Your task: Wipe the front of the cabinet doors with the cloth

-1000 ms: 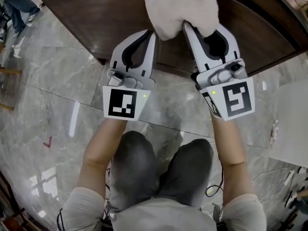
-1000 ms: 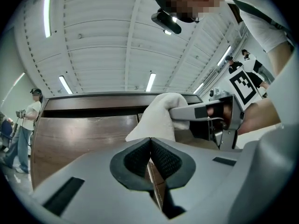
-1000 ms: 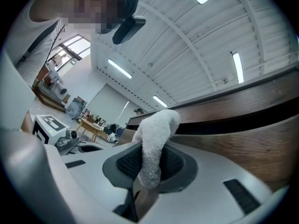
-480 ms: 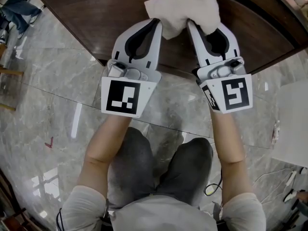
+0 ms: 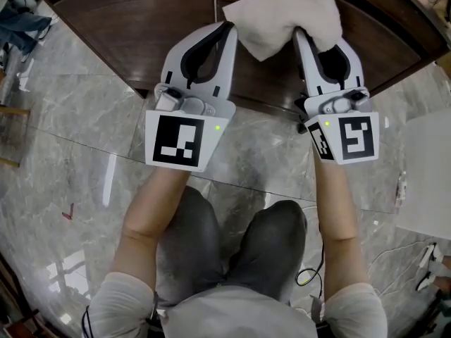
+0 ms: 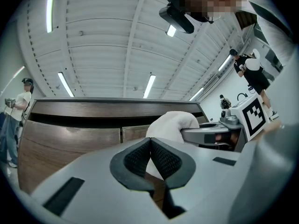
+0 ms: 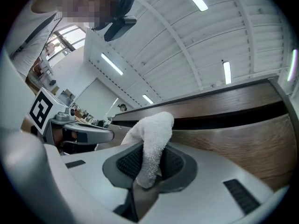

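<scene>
— Fingers on the right gripper (image 7: pixel 148 164): what do they hold?
— They pinch a fold of the white cloth (image 7: pixel 152 129), which is bunched at the top centre of the head view, over the dark wooden cabinet doors (image 5: pixel 141 27).
— And the left gripper (image 6: pixel 150 146)?
— Its pads meet with nothing between them. It sits just left of the cloth, close to the door front.

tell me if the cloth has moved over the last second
Yes, to the right. The cloth earlier overlapped the seam between the cabinet doors; now it lies just right of that seam.
</scene>
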